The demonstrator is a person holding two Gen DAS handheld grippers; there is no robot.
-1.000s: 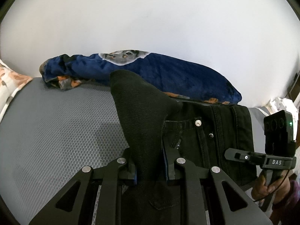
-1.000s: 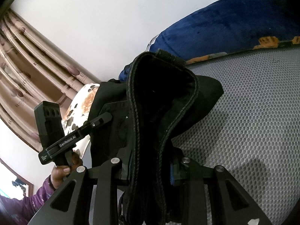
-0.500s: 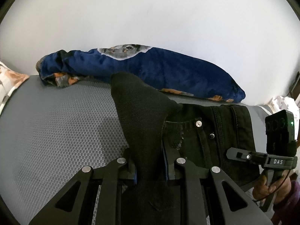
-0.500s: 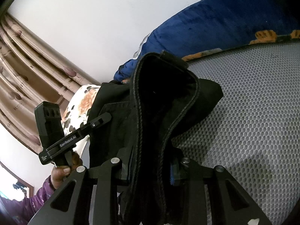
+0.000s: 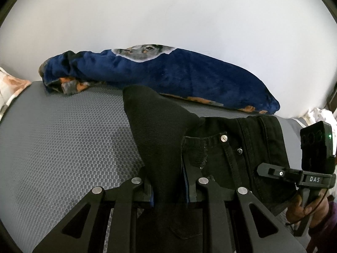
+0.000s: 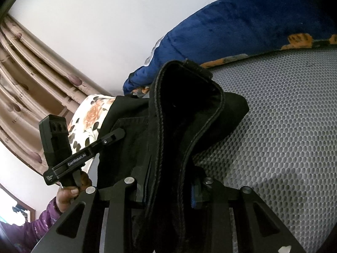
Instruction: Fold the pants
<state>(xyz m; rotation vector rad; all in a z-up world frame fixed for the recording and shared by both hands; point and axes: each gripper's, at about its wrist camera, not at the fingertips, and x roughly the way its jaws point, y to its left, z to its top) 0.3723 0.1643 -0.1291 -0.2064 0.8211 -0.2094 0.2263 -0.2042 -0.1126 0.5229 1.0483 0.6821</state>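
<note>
Between both grippers' fingers (image 5: 190, 181), black pants (image 5: 160, 139)

Matt black denim pants (image 5: 231, 147), plush blue blanket (image 5: 189, 78), grey honeycomb-textured mattress cover (image 5: 63, 137), matt black plastic tool (image 5: 168, 189)

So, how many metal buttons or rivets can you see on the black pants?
2, in the left wrist view: a silver button at the pocket's top corner, and a smaller dark rivet just lower right of it. Folds may hide others.
</note>
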